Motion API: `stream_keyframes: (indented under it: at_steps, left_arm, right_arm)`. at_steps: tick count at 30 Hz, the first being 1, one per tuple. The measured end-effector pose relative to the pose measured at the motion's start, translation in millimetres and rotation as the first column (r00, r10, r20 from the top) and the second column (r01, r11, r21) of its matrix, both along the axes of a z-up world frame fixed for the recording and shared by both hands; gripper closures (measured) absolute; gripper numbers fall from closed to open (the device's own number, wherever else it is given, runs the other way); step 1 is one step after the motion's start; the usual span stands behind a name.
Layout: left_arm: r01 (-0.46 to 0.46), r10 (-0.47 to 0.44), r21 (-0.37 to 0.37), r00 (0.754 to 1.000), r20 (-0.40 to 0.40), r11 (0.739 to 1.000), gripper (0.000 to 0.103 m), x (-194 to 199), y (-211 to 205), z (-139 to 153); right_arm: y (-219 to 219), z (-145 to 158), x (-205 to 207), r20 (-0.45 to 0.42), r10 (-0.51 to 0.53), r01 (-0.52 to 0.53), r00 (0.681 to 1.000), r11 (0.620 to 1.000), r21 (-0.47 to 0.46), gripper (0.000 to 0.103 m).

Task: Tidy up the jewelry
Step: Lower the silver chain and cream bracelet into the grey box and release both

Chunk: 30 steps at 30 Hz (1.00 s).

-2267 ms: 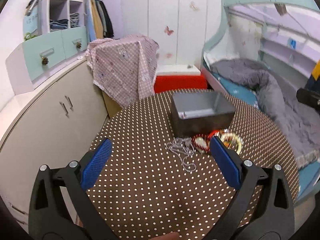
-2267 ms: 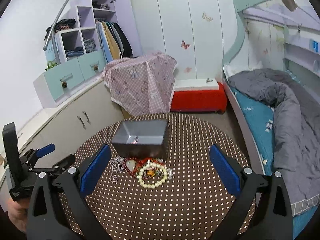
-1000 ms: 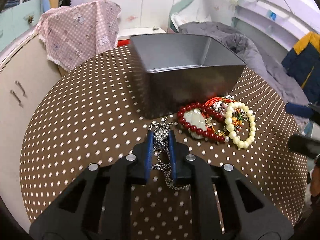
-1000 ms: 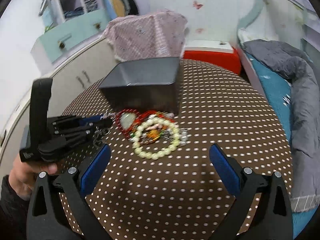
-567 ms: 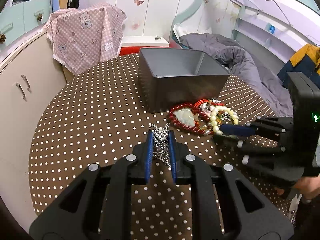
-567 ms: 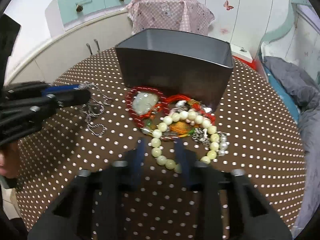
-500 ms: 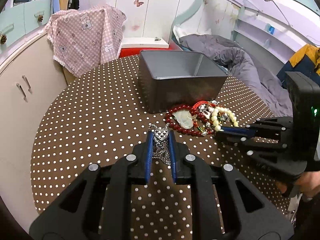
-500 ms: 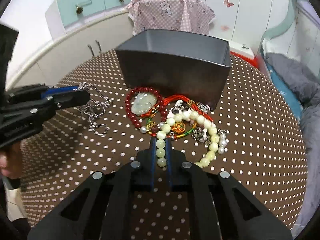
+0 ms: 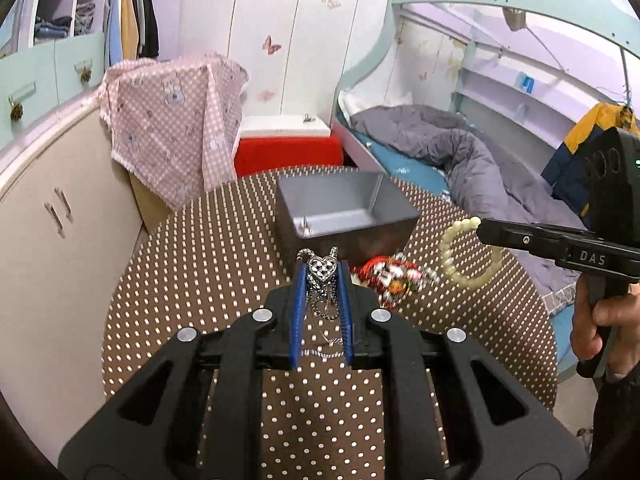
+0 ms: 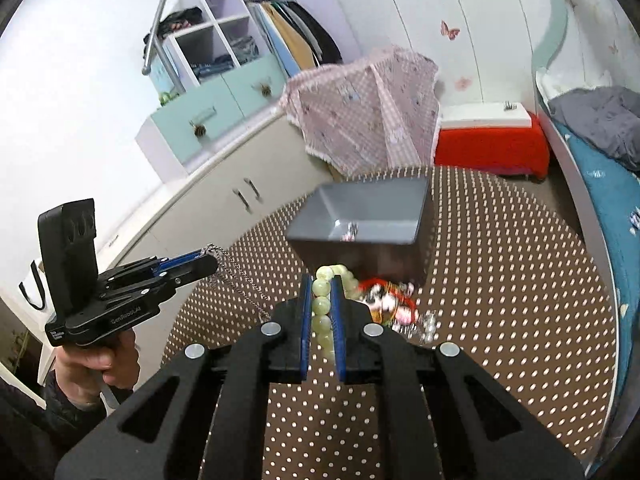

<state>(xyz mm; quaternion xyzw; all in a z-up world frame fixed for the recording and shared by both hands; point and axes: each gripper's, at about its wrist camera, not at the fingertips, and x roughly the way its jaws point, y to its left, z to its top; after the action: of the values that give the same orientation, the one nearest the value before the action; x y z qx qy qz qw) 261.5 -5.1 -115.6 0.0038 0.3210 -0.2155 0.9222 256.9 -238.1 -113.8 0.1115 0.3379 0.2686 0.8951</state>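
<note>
Two grippers are raised above a round surface (image 9: 200, 264) covered in a brown cloth with white dots, and each has a piece of jewelry clamped in it.

On the left, the left gripper (image 9: 322, 276) has its blue-lined jaws drawn almost together on a silver necklace (image 9: 321, 271). The heart-shaped pendant sits right at the jaw tips, and the chain droops in loops between and below them. In the right wrist view the same gripper (image 10: 200, 259) is held out to the left of the box, and the chain (image 10: 240, 280) trails down from its tip toward the surface; whether its end touches the cloth cannot be told.

In the middle stands a gray box (image 9: 344, 208), open at the top, on the far half of the surface. A small bit of jewelry lies on its floor against the near wall. Just in front of the box, on the cloth, lies a tangle of red cord and beaded bracelets (image 9: 394, 276), blurred in both views.

On the right, the right gripper (image 10: 321, 300) has its jaws closed narrowly on a bracelet of pale green beads (image 10: 322, 308), with several beads lined up in the slot between them. From the left wrist view this gripper (image 9: 482, 226) reaches in from the right, and the bead ring (image 9: 468, 252) hangs from its tip, clear of the surface, just right of the box.
</note>
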Motion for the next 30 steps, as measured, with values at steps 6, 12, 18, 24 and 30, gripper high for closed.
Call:
stream_keyframes:
  at_steps: [6, 12, 18, 24, 30]
  left_arm:
    - [0.008, -0.008, -0.008, 0.997, 0.074, 1.0, 0.088, -2, 1, 30]
    - [0.025, -0.021, -0.023, 0.985, 0.17, 0.999, 0.088, 5, 2, 76]
    - [0.042, -0.035, -0.021, 0.966, 0.254, 0.999, 0.088, 14, -6, 115]
    - [0.062, -0.047, -0.052, 0.965, 0.258, 0.997, 0.088, 37, -16, 131]
    - [0.075, -0.063, -0.049, 0.975, 0.214, 0.996, 0.088, 61, -33, 123]
  right_arm:
    - [2, 42, 3, 0.094, -0.01, 0.011, 0.996, 1.0, -0.008, 0.095]
    - [8, 80, 13, 0.195, -0.017, 0.023, 0.981, 0.999, -0.03, 0.095]
    - [7, 108, 28, 0.253, -0.028, 0.035, 0.967, 0.999, -0.021, 0.095]
    - [9, 115, 45, 0.26, -0.032, 0.039, 0.965, 0.999, -0.019, 0.095]
    - [13, 95, 71, 0.204, -0.036, 0.044, 0.978, 0.998, -0.036, 0.095]
